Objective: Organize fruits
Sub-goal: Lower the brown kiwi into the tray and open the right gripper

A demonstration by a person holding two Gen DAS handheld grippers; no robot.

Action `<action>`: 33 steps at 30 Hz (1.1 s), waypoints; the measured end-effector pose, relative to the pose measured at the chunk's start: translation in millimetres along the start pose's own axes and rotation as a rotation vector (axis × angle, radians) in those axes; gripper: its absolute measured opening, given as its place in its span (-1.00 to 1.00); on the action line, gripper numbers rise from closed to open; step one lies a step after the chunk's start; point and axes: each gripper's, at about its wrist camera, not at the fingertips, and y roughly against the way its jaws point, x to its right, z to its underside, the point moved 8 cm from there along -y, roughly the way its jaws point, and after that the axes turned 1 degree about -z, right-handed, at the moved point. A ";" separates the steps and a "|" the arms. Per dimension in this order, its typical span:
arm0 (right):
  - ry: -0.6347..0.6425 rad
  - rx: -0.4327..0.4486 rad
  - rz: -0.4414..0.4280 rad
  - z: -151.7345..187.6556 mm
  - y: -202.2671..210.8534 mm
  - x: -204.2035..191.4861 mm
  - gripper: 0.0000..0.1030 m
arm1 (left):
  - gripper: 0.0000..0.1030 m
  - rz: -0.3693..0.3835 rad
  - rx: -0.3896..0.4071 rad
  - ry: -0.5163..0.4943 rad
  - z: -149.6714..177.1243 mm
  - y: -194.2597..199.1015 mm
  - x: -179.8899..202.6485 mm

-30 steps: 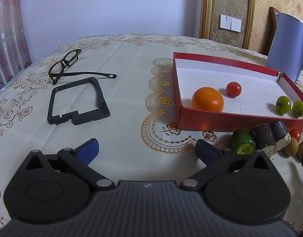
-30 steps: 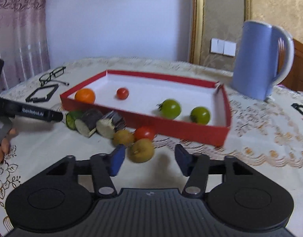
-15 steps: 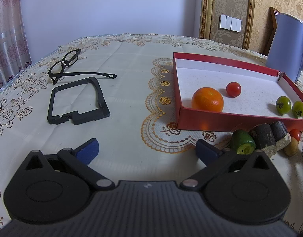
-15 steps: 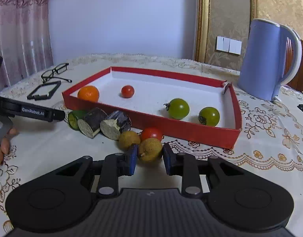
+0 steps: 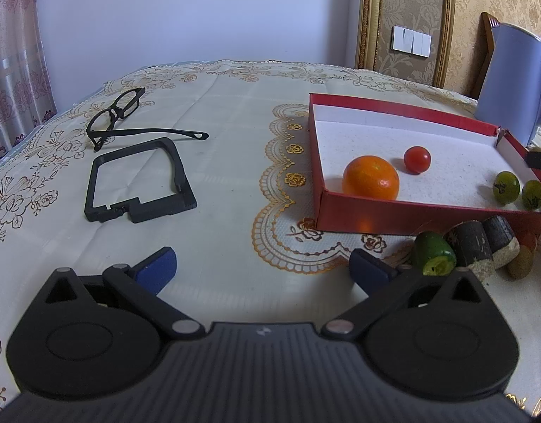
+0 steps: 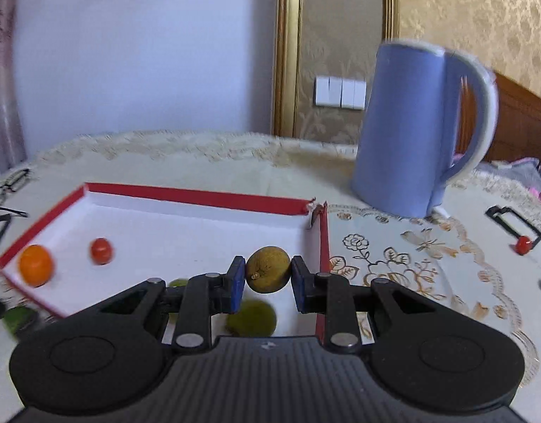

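The main risk now is the round yellow-brown fruit (image 6: 268, 269) slipping out. The right claw (image 6: 267, 276) pinches it only at its two sides, with nothing under it, and a smooth ball can squirt forward or drop if the grip loosens or the hand swings hard; the blur in the right wrist view suggests a quick carry. If it fell here it would likely land inside the red box (image 6: 207, 195), since the box floor lies directly beneath the claw. It could then roll into the green tomato (image 6: 251, 317) just below and behind the fingers. A drop nearer the box's right wall (image 6: 323, 243), right beside the claw, could bounce it out onto the tabletop (image 6: 393, 257).

The right claw is clenched nearly to its narrowest, both blue pads (image 6: 237, 282) pressed against the fruit, which hangs over the near right part of the box. An orange (image 6: 36, 264) and a red tomato (image 6: 100, 250) sit far to the claw's left.

The left claw (image 5: 263, 264) is released, wide apart and holding nothing, hovering over bare cloth, with the leftover fruit pieces (image 5: 464, 250) just off its right finger.
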 end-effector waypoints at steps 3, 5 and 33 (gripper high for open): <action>0.007 -0.040 -0.003 -0.2 -21.5 2.0 -0.48 | 1.00 0.000 0.000 0.000 0.1 0.0 0.1; 0.032 -0.070 -0.007 1.9 -33.0 -1.3 -0.47 | 1.00 0.000 0.000 0.000 0.1 -0.1 0.1; 0.006 0.019 -0.028 5.9 -14.0 1.3 0.39 | 1.00 0.000 0.000 0.000 0.1 -0.3 0.0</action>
